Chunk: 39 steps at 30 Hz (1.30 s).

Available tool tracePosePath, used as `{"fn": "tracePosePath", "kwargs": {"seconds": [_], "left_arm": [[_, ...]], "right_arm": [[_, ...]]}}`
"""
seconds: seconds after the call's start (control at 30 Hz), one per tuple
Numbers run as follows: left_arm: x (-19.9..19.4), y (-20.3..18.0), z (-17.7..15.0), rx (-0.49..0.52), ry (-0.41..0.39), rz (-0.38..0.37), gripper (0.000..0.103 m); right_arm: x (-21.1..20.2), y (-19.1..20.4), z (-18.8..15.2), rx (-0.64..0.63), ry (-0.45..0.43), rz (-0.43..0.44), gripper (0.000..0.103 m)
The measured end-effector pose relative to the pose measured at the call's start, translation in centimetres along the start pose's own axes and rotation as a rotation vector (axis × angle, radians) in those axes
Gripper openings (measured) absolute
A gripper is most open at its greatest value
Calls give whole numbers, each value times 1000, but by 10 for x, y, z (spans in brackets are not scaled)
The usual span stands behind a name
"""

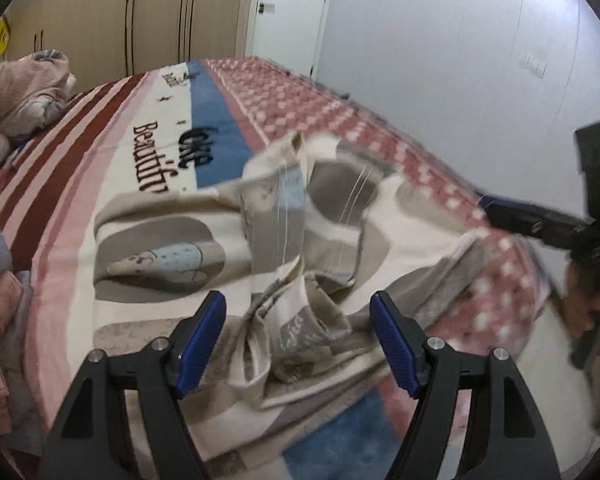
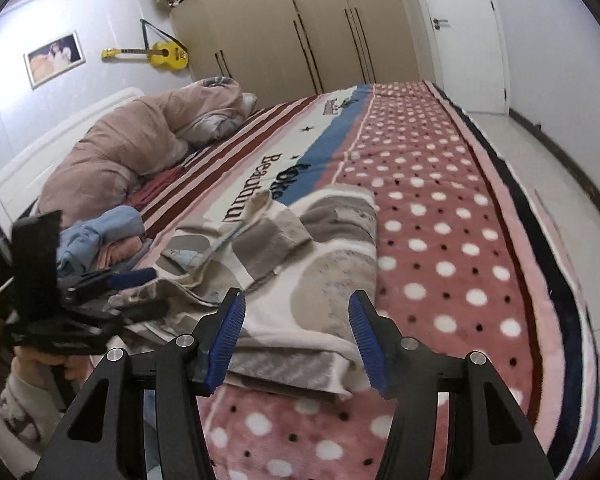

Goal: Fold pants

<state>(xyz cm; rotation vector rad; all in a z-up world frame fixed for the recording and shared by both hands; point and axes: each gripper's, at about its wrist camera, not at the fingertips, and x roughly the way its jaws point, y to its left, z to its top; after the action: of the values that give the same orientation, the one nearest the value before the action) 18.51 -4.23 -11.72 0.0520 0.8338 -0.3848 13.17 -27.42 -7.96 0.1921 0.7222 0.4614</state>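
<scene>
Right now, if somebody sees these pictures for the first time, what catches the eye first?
First, the crumpled beige-and-grey patterned pants lying in the middle of the bed, on the pink polka-dot blanket. Both the left gripper and the right gripper hover open just above them. Behind, a yellow guitar hangs on the wall.

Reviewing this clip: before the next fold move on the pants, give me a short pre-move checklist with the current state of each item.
1. Left gripper open, holding nothing: ok; jaws spread over rumpled cloth.
2. Right gripper open, holding nothing: ok; jaws wide above the near edge.
3. Pants fully on the bed: ok.
4. Pants lying flat for folding: not ok; the middle is bunched and creased.
5. Clothes pile clear of the pants: cannot tell; it sits close beside them.
6. Waistband and leg ends identified: cannot tell; the view is blurred.
</scene>
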Motion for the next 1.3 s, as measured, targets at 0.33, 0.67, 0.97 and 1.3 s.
{"fn": "tracePosePath", "kwargs": {"seconds": [0.33, 0.67, 0.97, 1.3], "left_arm": [[1, 14, 3, -66, -66, 76, 7], [-28, 55, -30, -236, -71, 144, 13], [-45, 45, -13, -37, -60, 60, 65], [18, 6, 12, 193, 104, 98, 75]], "right_arm": [[18, -15, -5, 24, -8, 64, 50], [38, -6, -11, 15, 47, 38, 50], [36, -6, -8, 44, 31, 25, 50], [37, -7, -5, 46, 32, 43, 51]]}}
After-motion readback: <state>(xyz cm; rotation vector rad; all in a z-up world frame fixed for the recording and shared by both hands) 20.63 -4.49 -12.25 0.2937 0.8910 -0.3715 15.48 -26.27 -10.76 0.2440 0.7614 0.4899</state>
